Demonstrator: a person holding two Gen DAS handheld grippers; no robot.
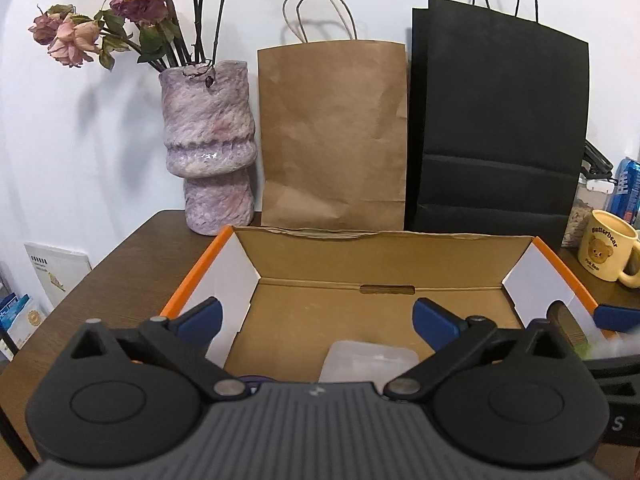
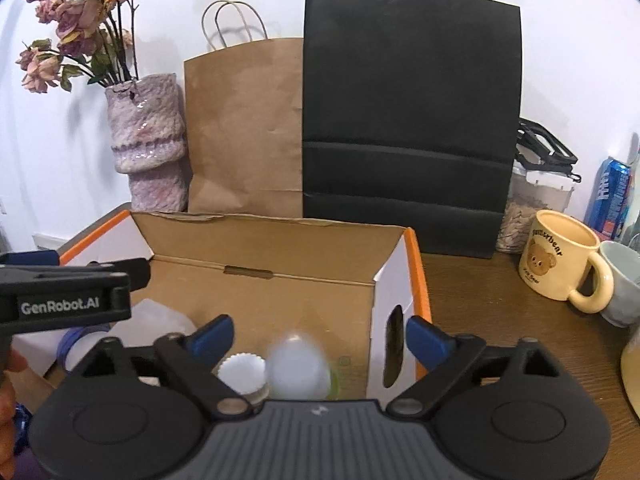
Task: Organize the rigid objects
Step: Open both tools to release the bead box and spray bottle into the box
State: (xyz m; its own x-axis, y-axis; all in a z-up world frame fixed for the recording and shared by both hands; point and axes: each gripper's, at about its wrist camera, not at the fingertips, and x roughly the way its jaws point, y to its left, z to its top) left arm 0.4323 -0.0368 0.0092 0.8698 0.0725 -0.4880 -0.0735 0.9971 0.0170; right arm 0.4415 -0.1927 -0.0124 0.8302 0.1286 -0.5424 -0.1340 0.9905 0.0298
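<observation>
A: Left fingers (image 1: 200, 318)?
B: Spread wide over the box (image 1: 400, 258), gripping nothing. Same with the right fingers (image 2: 212, 334): released, empty.
A: Inside the box?
B: Three pieces plainly seen: one clear tub (image 1: 368, 358), one white ridged cap (image 2: 242, 370), one blurred white egg shape (image 2: 296, 364) just under the right fingers.
A: Step in hand?
B: Probably between drops. Next, likely a reach right of the box for the two mugs, one yellow mug (image 2: 560, 260) and one pale mug (image 2: 624, 280). Calls for a firm pinch on rim or handle.
A: Behind the box?
B: Two paper bags, one brown bag (image 2: 244, 128) and one black bag (image 2: 408, 120); one vase (image 2: 150, 140).
</observation>
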